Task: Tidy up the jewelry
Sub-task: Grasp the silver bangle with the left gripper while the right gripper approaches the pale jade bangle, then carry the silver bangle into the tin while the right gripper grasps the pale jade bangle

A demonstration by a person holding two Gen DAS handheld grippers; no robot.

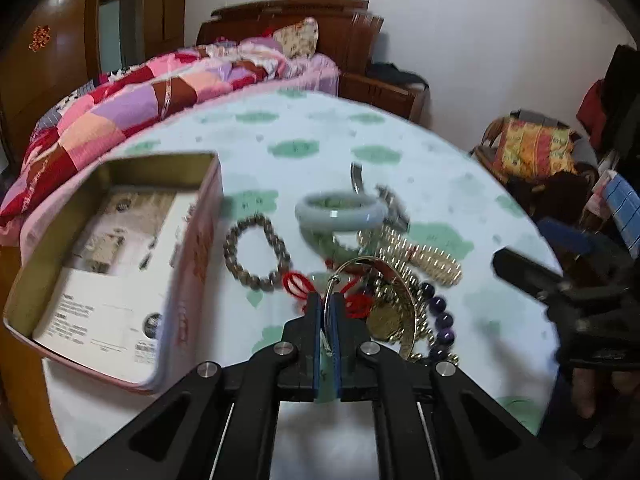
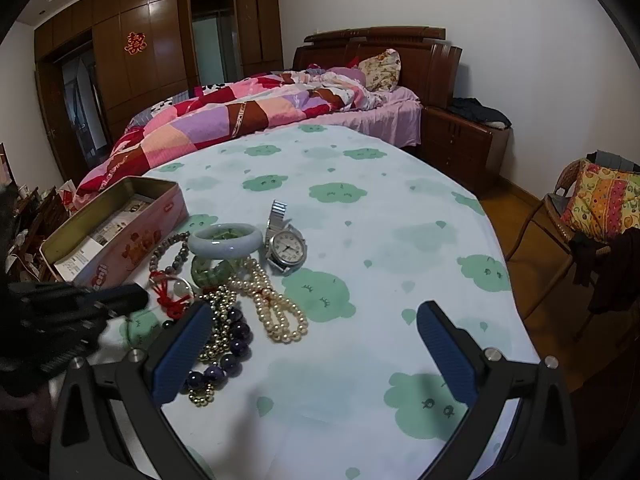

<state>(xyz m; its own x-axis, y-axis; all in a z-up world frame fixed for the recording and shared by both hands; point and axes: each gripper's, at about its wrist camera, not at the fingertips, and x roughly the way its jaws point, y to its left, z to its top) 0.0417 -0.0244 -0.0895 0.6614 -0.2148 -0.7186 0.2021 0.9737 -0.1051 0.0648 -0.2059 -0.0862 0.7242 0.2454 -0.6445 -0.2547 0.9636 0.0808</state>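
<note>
My left gripper (image 1: 328, 300) is shut on a thin metal bangle (image 1: 374, 259), which stands upright between the blue pads above a pile of jewelry. Around it lie a red knotted pendant (image 1: 296, 284), a purple bead bracelet (image 1: 442, 320), gold beads (image 1: 436, 266), a grey bead bracelet (image 1: 252, 252) and a pale jade bangle (image 1: 340, 212). The open pink tin (image 1: 192, 240) stands to the left, with printed paper inside. My right gripper (image 2: 316, 336) hovers open over the cloth, nothing between its fingers, just right of the pearl necklace (image 2: 276, 308) and the watch (image 2: 286, 246).
A round table carries a white cloth with green clouds (image 2: 360, 240). Behind it is a bed with a patchwork quilt (image 2: 240, 116) and a wooden nightstand (image 2: 460, 140). A wicker chair with a bright cushion (image 2: 600, 200) stands at the right.
</note>
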